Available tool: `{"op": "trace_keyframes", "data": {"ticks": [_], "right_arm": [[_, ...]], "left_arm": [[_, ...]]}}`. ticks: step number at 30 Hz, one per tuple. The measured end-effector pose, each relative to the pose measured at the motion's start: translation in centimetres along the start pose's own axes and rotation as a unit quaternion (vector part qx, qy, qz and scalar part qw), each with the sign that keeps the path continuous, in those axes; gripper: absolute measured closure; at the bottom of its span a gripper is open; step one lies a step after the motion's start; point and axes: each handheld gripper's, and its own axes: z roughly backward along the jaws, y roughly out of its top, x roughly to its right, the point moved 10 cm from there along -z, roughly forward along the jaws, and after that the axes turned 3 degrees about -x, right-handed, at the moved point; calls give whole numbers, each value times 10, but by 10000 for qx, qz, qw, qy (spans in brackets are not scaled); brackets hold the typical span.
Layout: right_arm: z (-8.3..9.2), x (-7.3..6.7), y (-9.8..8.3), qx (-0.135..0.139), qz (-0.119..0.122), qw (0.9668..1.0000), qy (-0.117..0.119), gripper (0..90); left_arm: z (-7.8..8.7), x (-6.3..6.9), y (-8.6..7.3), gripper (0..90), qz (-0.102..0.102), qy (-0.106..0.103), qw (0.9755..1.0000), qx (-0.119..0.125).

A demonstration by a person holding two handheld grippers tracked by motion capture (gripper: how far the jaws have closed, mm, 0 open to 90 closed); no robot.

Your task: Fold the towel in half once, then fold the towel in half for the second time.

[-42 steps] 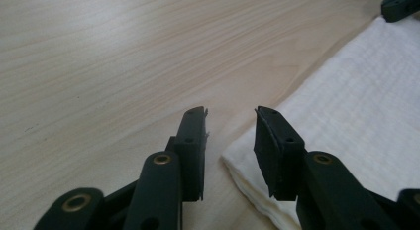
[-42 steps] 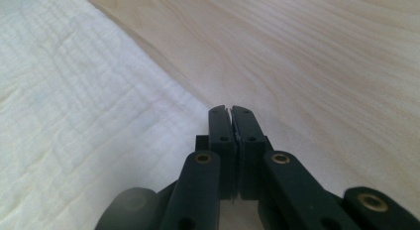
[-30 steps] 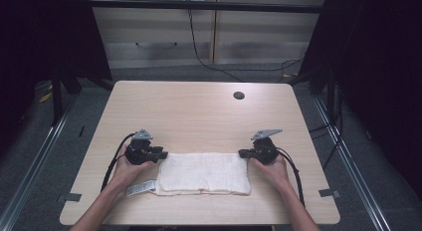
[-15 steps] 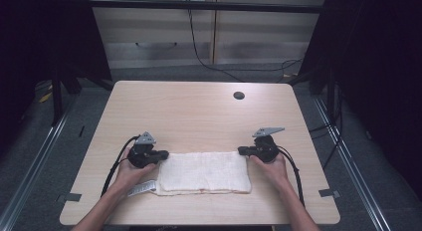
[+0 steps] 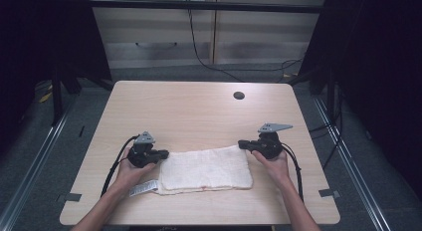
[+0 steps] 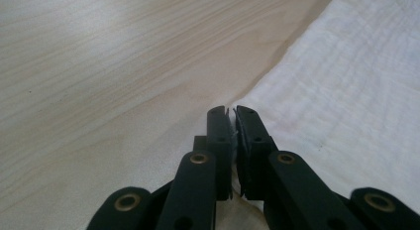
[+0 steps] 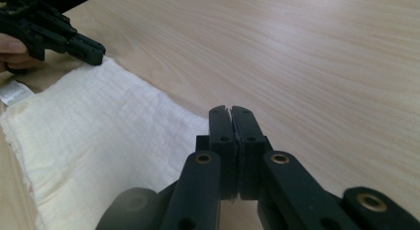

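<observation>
While jaws of both grippers pinch towel corners, pale wood table stands on grey floor.

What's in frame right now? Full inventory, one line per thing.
towel: 1, white, folded flat near the table's front edge, between the grippers
label: 1, white, at the towel's front left corner
table: 1, light wood
cable hole: 1, dark, far right of the tabletop
cabinet: 1, pale wood, behind the table
left gripper: 1, black, shut on the towel's far left corner
right gripper: 1, black, shut at the towel's far right corner
</observation>
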Motion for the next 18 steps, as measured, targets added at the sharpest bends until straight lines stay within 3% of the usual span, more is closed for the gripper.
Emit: {"op": "trace_keyframes", "data": {"ticks": [9, 13, 18], "right_arm": [[7, -14, 9, 144, 199, 9996, 120, 886], [14, -23, 13, 215, 277, 9993, 124, 887], [24, -37, 16, 312, 387, 9985, 245, 887]], "left_arm": [[0, 0, 0, 856, -5, 117, 9999, 2], [0, 1, -1, 856, 143, 144, 9998, 26], [0, 1, 0, 857, 96, 212, 9997, 15]]}}
